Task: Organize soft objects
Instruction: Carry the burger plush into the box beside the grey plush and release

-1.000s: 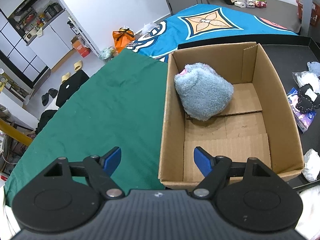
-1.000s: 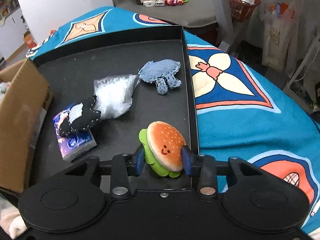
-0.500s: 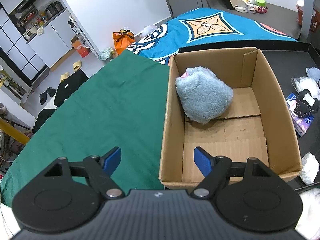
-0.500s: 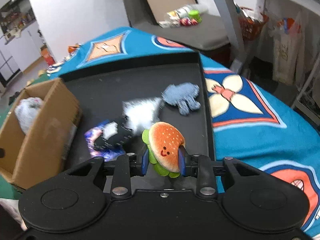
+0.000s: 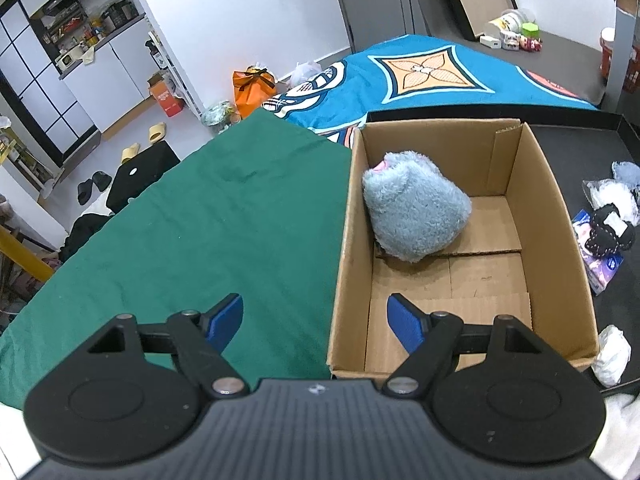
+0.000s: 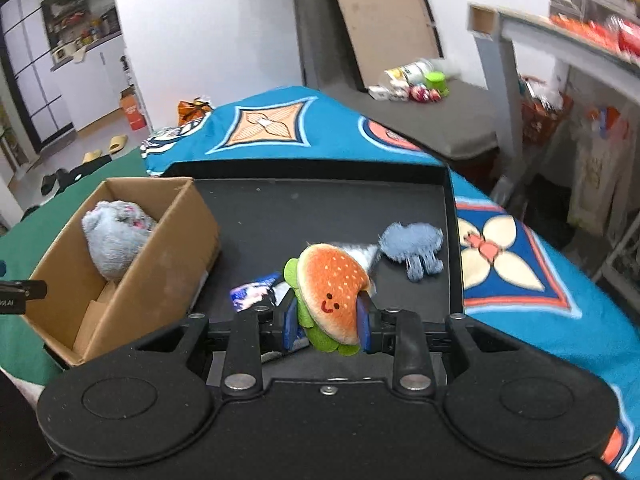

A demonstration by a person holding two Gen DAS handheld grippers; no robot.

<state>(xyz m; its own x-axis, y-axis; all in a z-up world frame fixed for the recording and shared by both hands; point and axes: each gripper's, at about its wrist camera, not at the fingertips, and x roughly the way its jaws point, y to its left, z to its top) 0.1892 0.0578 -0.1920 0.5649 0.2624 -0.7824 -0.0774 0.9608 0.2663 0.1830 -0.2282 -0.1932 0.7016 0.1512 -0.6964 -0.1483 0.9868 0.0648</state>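
Right wrist, burger plush (image 6: 330,290) tilted, face nearward

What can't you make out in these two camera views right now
- Right wrist view: clear plastic bag and purple tissue pack, mostly hidden behind the orange burger plush in the right gripper.
- Left wrist view: white crumpled item, too indistinct to identify.
- Right wrist view: shelf goods, blurred.

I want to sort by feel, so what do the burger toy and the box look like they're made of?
Burger toy: soft plush fabric, matte and fuzzy, with a stitched smile; it dents between the right tool's pads. Box: plain brown corrugated cardboard, matte, with raw cut edges and folded bottom flaps.
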